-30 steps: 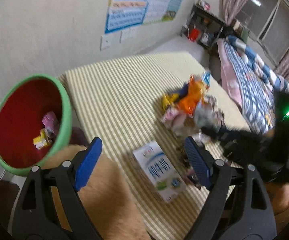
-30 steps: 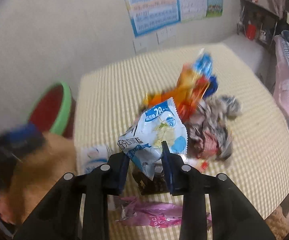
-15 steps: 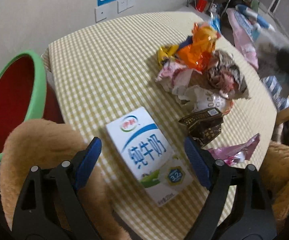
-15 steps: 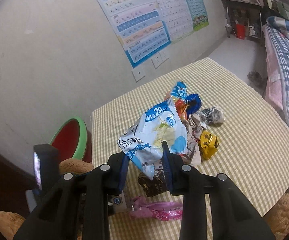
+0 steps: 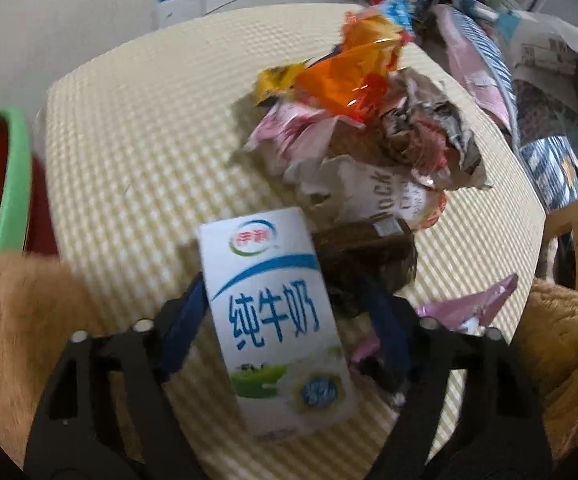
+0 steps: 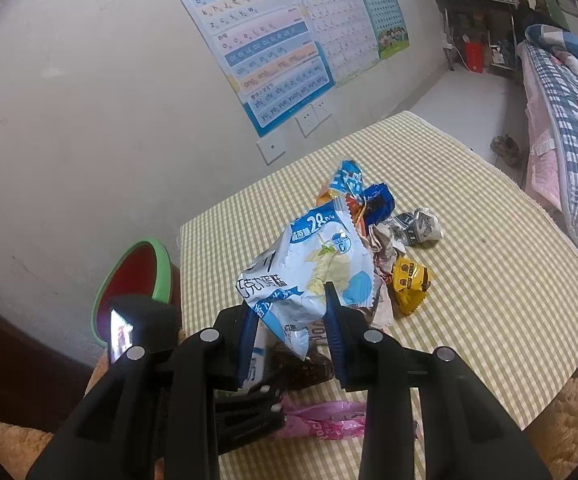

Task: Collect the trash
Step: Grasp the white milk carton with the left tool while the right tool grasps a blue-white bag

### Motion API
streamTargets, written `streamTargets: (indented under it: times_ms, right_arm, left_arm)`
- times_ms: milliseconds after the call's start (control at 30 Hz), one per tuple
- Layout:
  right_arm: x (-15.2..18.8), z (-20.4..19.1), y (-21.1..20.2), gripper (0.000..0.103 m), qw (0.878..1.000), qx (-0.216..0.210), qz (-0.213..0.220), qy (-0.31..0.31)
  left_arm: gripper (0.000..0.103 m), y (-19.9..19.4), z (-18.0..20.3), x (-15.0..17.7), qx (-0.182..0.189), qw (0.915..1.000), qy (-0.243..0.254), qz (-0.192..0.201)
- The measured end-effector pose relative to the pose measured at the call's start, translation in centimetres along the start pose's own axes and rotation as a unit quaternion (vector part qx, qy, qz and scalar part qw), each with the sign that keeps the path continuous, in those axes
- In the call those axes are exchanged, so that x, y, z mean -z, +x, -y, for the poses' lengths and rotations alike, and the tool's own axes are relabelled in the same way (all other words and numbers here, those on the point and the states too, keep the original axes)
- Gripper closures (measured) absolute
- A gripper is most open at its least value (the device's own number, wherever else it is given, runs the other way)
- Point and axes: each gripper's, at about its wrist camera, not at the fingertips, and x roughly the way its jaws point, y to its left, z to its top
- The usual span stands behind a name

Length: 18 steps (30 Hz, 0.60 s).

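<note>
Clearing is far from done: beside the green-rimmed bin [image 6: 137, 276], the right gripper [image 6: 291, 320] pinches a white-and-blue snack bag [image 6: 313, 268] while the left gripper [image 5: 285, 320], jaws closing, straddles the milk carton [image 5: 277, 320], the wrapper pile [image 5: 365, 120] uncollected beyond.

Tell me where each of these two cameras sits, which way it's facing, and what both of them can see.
Left wrist: sits on the left hand-held gripper, facing steeply down at the milk carton between its closing jaws; only its black arms show.
Right wrist: sits on the right hand-held gripper, raised, facing across the table toward the wall; it clamps a white-blue snack bag.
Shared: wrapper pile, green-rimmed bin.
</note>
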Motion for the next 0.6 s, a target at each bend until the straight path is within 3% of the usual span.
streamTargets:
  times_ms: [100, 167, 267, 367, 500, 533, 567, 600]
  right_arm:
    - [0.0, 0.0, -0.2, 0.072, 1.0, 0.002, 0.003, -0.001]
    - [0.0, 0.1, -0.3, 0.072, 1.0, 0.004, 0.004, 0.002]
    - [0.0, 0.1, -0.1, 0.072, 1.0, 0.005, 0.003, 0.006]
    - [0.0, -0.1, 0.2, 0.071, 1.0, 0.005, -0.002, 0.007]
    - [0.0, -0.2, 0.2, 0.071, 1.0, 0.006, -0.003, 0.005]
    - [0.0, -0.2, 0.2, 0.071, 1.0, 0.006, -0.004, 0.006]
    - [0.1, -0.1, 0.3, 0.071, 1.0, 0.007, -0.005, 0.007]
    - [0.1, -0.1, 0.3, 0.071, 1.0, 0.007, -0.006, 0.008]
  left_arm:
    - [0.044, -0.7, -0.2, -0.4, 0.002, 0.9999, 0.01, 0.01]
    - [0.043, -1.5, -0.7, -0.4, 0.009, 0.9999, 0.0, 0.01]
    - [0.026, -3.2, -1.6, 0.1, 0.008, 0.9996, -0.012, 0.023]
    - [0.026, -2.6, -1.3, 0.2, -0.008, 0.9999, -0.006, 0.01]
    - [0.026, -0.2, -0.9, 0.5, -0.001, 0.9996, -0.02, -0.021]
    - [0.028, 0.1, -0.8, 0.5, 0.0, 0.9996, -0.016, -0.024]
    - [0.041, 0.4, -0.6, 0.5, 0.002, 0.9996, -0.013, -0.024]
    - [0.045, 0.5, -0.5, 0.5, 0.008, 0.9995, -0.01, -0.028]
